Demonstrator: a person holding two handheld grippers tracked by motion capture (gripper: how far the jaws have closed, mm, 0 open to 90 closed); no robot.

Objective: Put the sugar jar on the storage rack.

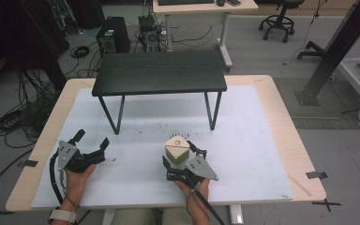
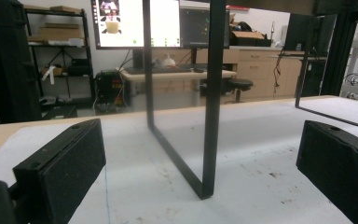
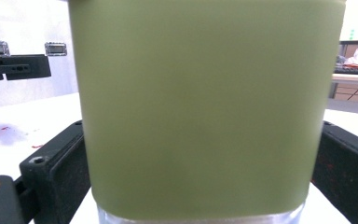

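Observation:
A green container (image 1: 176, 150) with a beige lid stands on the white mat (image 1: 258, 140) at the near middle. My right gripper (image 1: 183, 157) has its jaws against the container's two sides. In the right gripper view the green wall (image 3: 205, 93) is pressed between both black pads (image 3: 56, 172), with a clear base at the bottom. My left gripper (image 1: 93, 139) rests on the mat at the near left, open and holding nothing. Seen from the left gripper (image 2: 203, 140), the black leg frame (image 2: 213, 93) of a small table stands ahead.
A small black table (image 1: 159, 72) on thin metal legs stands on the far half of the mat. The wooden tabletop (image 1: 286, 122) borders the mat. Cables, a computer and a desk lie on the floor beyond. The left gripper (image 3: 14, 70) appears far off in the right gripper view.

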